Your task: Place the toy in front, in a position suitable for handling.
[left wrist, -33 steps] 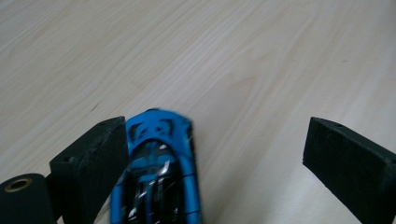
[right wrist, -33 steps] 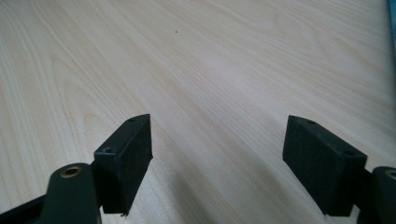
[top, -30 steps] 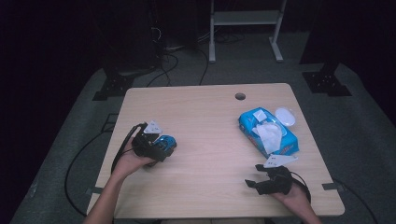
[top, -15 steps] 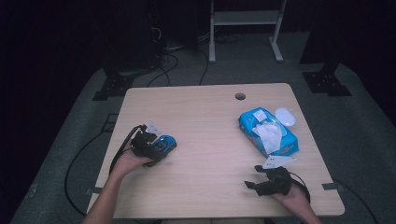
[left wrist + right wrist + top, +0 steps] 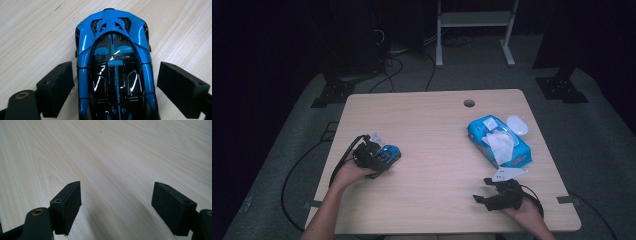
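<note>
1. Blue toy car [image 5: 115,67] stands on the desk [image 5: 432,130] near its left edge.
2. Left tool [image 5: 120,87] straddles the car; its jaws have just been closing, pads beside the flanks, gaps visible, no grip.
3. Right tool [image 5: 120,207] rests wide open, empty, at the desk's near right corner.

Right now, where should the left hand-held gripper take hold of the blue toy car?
Across its flat sides at mid-body, coming along its length. The car lies lengthwise between the left hand-held gripper's pads, which have just been closing but stand clear of it.
</note>
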`<action>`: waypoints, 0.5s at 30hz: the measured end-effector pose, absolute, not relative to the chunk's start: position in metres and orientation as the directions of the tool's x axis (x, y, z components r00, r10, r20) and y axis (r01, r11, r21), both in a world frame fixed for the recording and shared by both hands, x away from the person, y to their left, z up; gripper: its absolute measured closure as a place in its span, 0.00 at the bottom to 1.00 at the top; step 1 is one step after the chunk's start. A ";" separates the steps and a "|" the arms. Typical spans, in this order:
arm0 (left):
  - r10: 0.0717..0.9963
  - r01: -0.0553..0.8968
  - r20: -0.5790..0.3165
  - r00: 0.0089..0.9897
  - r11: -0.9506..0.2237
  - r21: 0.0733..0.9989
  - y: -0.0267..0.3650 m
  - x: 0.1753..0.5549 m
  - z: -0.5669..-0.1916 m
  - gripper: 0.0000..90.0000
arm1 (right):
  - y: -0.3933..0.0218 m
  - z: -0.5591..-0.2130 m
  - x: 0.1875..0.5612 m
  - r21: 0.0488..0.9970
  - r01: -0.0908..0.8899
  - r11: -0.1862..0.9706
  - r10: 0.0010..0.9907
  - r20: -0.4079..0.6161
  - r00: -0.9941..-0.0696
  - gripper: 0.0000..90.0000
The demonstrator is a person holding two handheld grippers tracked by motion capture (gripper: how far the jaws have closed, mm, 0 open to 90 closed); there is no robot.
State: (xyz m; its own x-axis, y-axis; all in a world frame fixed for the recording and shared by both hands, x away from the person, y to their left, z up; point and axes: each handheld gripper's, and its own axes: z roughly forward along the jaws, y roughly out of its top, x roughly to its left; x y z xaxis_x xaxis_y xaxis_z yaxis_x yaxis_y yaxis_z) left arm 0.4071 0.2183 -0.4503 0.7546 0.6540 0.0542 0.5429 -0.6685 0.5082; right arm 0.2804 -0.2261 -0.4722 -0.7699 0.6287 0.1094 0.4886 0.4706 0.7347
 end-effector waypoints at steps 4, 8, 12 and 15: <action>0.649 0.545 0.048 0.759 -0.675 0.498 0.219 0.408 -0.453 0.19 | -0.226 -0.472 0.280 0.734 0.490 0.471 0.629 0.110 -0.770 0.25; 0.645 0.550 0.034 0.763 -0.678 0.488 0.220 0.409 -0.456 0.24 | -0.226 -0.472 0.280 0.732 0.490 0.473 0.628 0.110 -0.770 0.25; 0.647 0.553 0.032 0.762 -0.675 0.488 0.220 0.409 -0.455 0.25 | -0.226 -0.472 0.280 0.733 0.487 0.474 0.627 0.108 -0.772 0.25; 0.649 0.554 0.032 0.760 -0.674 0.488 0.219 0.410 -0.455 0.25 | -0.226 -0.473 0.280 0.731 0.490 0.475 0.627 0.110 -0.772 0.25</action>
